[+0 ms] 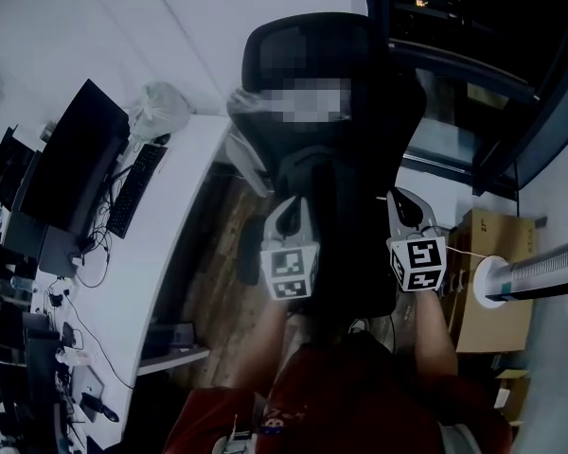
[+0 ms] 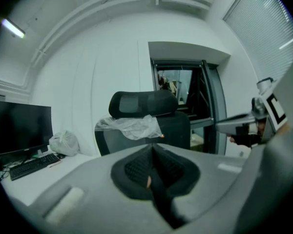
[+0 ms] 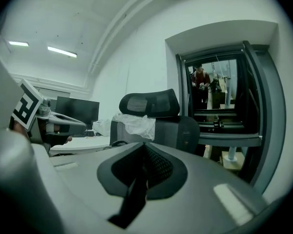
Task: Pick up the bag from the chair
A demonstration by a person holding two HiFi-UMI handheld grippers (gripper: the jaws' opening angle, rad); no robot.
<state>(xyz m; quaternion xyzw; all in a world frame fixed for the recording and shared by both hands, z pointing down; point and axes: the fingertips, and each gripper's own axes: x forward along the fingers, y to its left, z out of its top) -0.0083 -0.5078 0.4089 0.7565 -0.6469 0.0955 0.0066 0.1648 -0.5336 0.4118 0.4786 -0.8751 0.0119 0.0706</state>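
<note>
A black office chair stands ahead of me, its back turned my way. A clear, crumpled plastic bag hangs over the left shoulder of its backrest. Both grippers are held level, short of the chair and apart from the bag. My left gripper is shut and empty. My right gripper is also shut and empty. In the left gripper view the bag lies beyond the shut left gripper. The right gripper view shows the bag left of the chair, past the shut right gripper.
A curved white desk runs along the left with a monitor, a keyboard and a white knotted bag. A cardboard box and a white ribbed hose sit at the right. A dark glass doorway lies behind the chair.
</note>
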